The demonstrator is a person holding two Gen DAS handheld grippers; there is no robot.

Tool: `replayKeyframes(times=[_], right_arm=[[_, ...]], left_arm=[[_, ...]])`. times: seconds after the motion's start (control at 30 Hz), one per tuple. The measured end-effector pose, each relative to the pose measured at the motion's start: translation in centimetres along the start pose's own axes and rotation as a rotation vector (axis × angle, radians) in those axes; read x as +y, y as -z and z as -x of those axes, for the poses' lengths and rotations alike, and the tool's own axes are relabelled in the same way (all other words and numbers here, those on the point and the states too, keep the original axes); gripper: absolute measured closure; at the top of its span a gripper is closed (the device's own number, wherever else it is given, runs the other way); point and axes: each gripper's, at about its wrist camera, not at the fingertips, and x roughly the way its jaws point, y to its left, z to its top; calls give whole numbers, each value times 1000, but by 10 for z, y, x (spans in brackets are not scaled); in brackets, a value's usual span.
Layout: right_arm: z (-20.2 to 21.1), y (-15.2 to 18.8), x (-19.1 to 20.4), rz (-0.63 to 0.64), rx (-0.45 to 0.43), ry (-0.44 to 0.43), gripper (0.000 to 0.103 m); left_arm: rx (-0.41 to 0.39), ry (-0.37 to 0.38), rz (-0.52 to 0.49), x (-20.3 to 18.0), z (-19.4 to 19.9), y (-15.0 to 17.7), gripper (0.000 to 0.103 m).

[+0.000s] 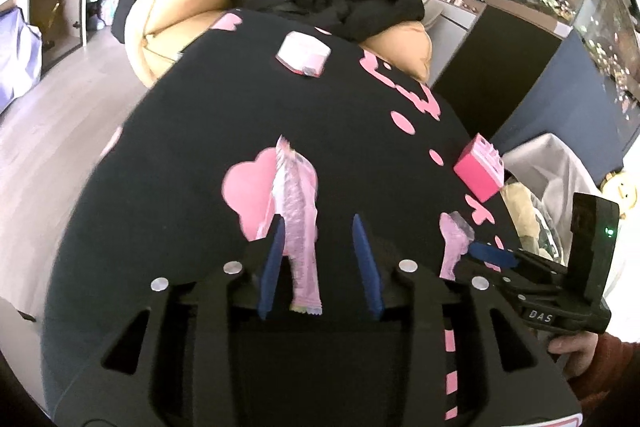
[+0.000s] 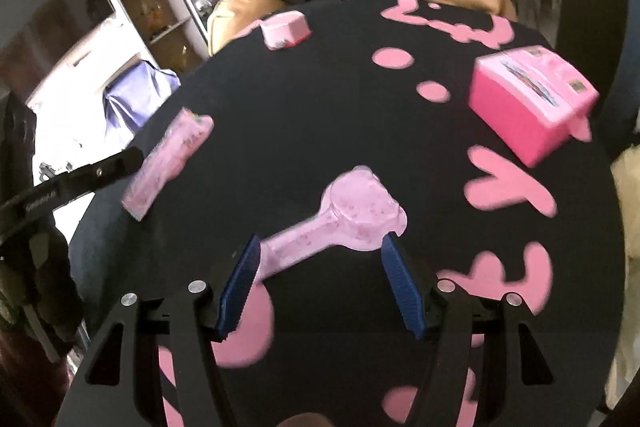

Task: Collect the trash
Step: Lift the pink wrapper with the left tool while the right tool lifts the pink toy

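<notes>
Two pink wrappers, two sets of fingers

Two pieces of pink packaging lie on the black bench (image 1: pixel 192 131) with its pink pattern, each in front of a gripper. The long pink sachet (image 1: pixel 294 211) lies lengthwise between the fingers of the left gripper (image 1: pixel 320 267); its near end reaches back between them, close to the left finger (image 1: pixel 274 259), with a clear gap to the other. Those fingers stand apart and grip nothing. The lollipop-shaped wrapper (image 2: pixel 340 227) lies crosswise before the right gripper (image 2: pixel 320 283), whose fingers stand wide open: its stem end meets the left fingertip (image 2: pixel 246 263), its round head sits just by the other.

Both look like thin, light, crinkly film, probably slippery and easily crushed. The sachet is best pinched across its narrow middle, the other at its stem. A pink box (image 2: pixel 528 99) and a small pink case (image 2: pixel 286 29) lie farther off.
</notes>
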Motion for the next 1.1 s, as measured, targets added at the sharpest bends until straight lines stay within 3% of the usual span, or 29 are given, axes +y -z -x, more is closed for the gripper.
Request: replayKeyframes(times=[0.17, 0.27, 0.4, 0.5, 0.53, 0.57, 0.67, 0.87, 1.0, 1.1], right_arm=[[-23, -20, 18, 96, -9, 78, 41], [-34, -32, 21, 112, 3, 66, 26], [-43, -39, 32, 178, 52, 114, 24], [-43, -41, 29, 193, 31, 98, 24], [-42, -43, 25, 188, 17, 94, 34], [-39, -43, 23, 194, -3, 116, 54], [-24, -44, 19, 198, -42, 81, 54], [13, -42, 19, 224, -101, 92, 54], [28, -37, 13, 218, -105, 100, 54], [33, -31, 10, 240, -104, 135, 54]], left_arm=[[-17, -42, 27, 12, 9, -3, 65], [-16, -58, 32, 17, 12, -2, 64], [-7, -61, 26, 20, 13, 0, 63], [-2, -59, 21, 20, 13, 1, 62], [-2, -58, 18, 19, 13, 1, 61], [-2, -57, 15, 18, 14, 1, 61], [2, -55, 0, 15, 13, 1, 59], [40, -69, -70, 0, -1, -2, 58], [64, -152, -154, -12, -12, -6, 58], [88, -173, -181, -15, -20, -6, 58]])
